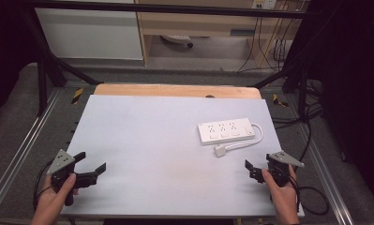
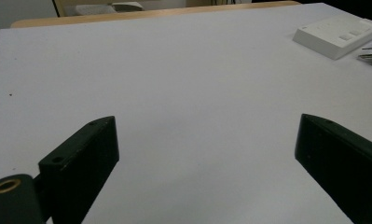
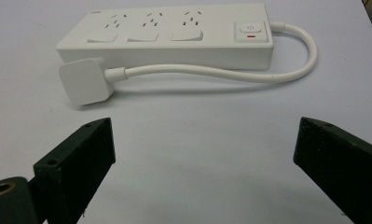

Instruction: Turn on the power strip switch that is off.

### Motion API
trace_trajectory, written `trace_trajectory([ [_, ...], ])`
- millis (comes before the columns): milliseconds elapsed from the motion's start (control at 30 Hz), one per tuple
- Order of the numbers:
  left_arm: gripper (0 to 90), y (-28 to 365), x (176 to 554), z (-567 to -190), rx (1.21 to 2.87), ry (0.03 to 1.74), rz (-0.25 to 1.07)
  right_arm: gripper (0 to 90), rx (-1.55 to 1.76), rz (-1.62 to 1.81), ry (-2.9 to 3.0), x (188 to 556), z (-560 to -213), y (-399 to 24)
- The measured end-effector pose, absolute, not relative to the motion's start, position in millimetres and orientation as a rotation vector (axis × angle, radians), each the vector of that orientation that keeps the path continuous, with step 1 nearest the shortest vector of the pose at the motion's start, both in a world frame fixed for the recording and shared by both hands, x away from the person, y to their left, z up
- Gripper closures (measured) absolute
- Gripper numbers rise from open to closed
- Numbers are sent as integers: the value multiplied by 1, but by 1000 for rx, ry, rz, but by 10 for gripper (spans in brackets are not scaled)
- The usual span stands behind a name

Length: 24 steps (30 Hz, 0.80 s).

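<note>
**Power strip waits at two o'clock, both grippers empty**

At about eight o'clock on the grey table (image 1: 142,140), seen from the high view, the left gripper (image 1: 92,167) rests in a hand near the front edge, jaws spread wide with nothing between them; its own view looks across bare tabletop between the two black jaws. Moving right, the white power strip (image 1: 226,131) lies flat at roughly two o'clock from the table's middle, its short white cable (image 1: 257,136) looping off its right end and curling back to the square plug (image 1: 220,150), which lies on the table just in front of the strip. Farther right, at about four o'clock, the right gripper (image 1: 251,169) is likewise released, jaws wide apart and empty, pointing toward the plug and strip, near them but not touching.

The strip looks like a rigid, light plastic block with smooth, somewhat slippery faces; it would probably slide rather than tip if nudged. Its long sides seem the safest place to pinch, across the narrow width. The cable appears springy and stiff enough to drag the plug along. The plug (image 3: 85,80) is small and flat-sided, best taken across its two opposite edges, away from the cable's exit
</note>
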<state>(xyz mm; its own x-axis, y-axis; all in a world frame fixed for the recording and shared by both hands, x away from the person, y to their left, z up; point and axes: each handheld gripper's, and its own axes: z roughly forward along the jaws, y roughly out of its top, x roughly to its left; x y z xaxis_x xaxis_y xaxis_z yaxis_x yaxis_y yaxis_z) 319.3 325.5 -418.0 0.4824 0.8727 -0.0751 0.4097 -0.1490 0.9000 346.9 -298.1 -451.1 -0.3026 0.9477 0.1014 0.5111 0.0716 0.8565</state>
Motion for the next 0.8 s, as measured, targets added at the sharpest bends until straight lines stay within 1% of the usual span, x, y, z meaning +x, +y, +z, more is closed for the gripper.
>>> trace_trajectory([
  [333,62,325,320,-419,1758,1097,595,53,1409,1143,1885,346,-447,-295],
  [800,62,325,320,-419,1760,1096,594,45,1374,1128,1918,341,-430,-289],
])
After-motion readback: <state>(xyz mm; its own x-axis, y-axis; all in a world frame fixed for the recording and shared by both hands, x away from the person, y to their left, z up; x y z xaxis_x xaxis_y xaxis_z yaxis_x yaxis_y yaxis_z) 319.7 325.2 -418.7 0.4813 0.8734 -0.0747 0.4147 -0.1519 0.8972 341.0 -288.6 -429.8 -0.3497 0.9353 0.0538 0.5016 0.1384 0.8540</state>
